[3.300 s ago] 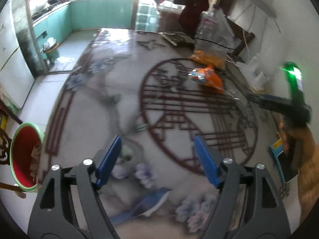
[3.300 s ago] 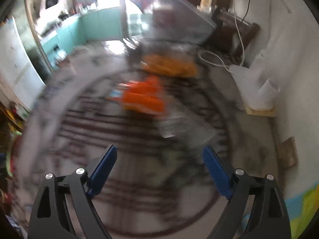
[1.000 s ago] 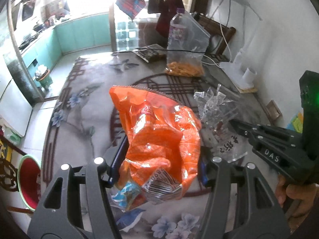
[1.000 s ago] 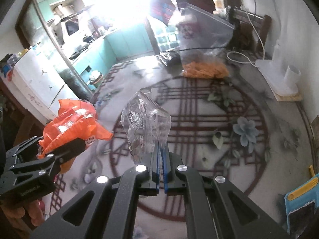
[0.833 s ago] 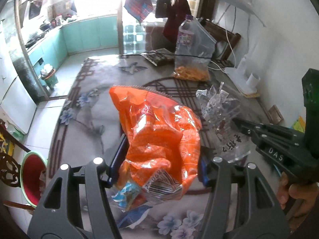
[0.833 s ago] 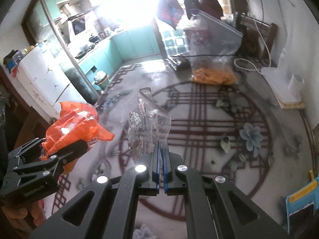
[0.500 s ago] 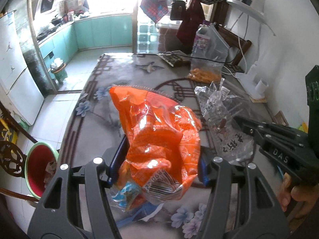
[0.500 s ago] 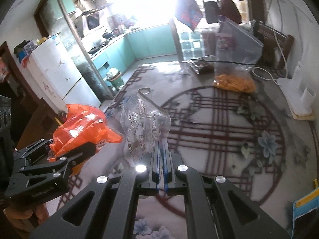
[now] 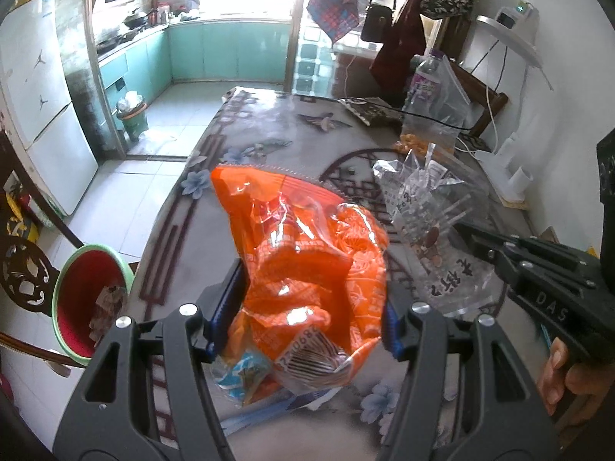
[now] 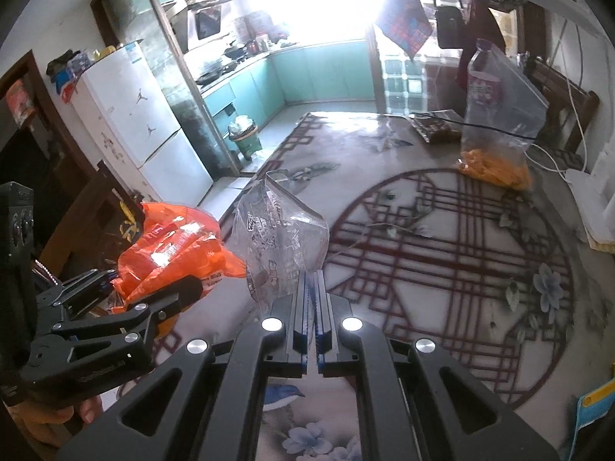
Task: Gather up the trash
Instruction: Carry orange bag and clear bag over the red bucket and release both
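My left gripper is shut on a crumpled orange snack bag, which bulges up between the blue pads and hangs over the table's left edge. My right gripper is shut on a clear printed plastic wrapper that stands up from its closed fingers. In the left wrist view the right gripper comes in from the right with the clear wrapper beside the orange bag. The right wrist view has the left gripper and orange bag at the left. A red bin with a green rim stands on the floor at the lower left.
The patterned table carries a clear bag of orange snacks and a bottle at its far end, with cables and a white holder on the right. A dark wooden chair stands beside the bin. A fridge is at the left.
Both grippers have carried their bags leftward across the table toward its left edge. The red bin and the floor have come further into the left wrist view.
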Tool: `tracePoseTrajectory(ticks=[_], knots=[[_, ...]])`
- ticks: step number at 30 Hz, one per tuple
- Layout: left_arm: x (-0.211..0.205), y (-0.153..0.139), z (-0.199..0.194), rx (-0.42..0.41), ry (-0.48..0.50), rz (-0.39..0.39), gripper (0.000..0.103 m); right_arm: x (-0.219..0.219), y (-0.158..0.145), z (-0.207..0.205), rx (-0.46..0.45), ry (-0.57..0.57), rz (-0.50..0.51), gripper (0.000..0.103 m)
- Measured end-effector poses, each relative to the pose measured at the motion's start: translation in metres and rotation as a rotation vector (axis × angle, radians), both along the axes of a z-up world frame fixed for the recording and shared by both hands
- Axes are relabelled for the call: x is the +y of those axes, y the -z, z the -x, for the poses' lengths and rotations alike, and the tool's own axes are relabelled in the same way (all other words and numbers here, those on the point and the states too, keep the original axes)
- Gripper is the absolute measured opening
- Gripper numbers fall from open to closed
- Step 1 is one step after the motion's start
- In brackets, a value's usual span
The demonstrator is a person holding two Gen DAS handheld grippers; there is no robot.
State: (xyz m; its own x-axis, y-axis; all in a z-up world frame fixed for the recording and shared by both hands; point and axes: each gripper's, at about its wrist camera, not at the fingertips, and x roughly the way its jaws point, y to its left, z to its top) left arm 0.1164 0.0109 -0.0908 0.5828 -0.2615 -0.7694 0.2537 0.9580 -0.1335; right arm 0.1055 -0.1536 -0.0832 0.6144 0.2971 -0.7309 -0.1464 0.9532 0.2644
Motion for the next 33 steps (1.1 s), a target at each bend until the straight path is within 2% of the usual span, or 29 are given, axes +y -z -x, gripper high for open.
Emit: tracePoseTrajectory(ticks=[11, 25, 33], knots=[[0.083, -0.001, -0.019, 0.002, 0.005, 0.019, 0.059, 0.08, -0.003, -0.014, 0.011, 0.032, 0.016, 0.003], [0.184, 0.003, -0.046, 0.007, -0.026, 0.02, 0.059, 0.181, -0.005, -0.041, 0.009, 0.01, 0.03, 0.003], [0.228, 0.006, -0.054, 0.012, -0.063, 0.032, 0.059, 0.219, -0.006, -0.052, 0.005, -0.013, 0.043, 0.003]])
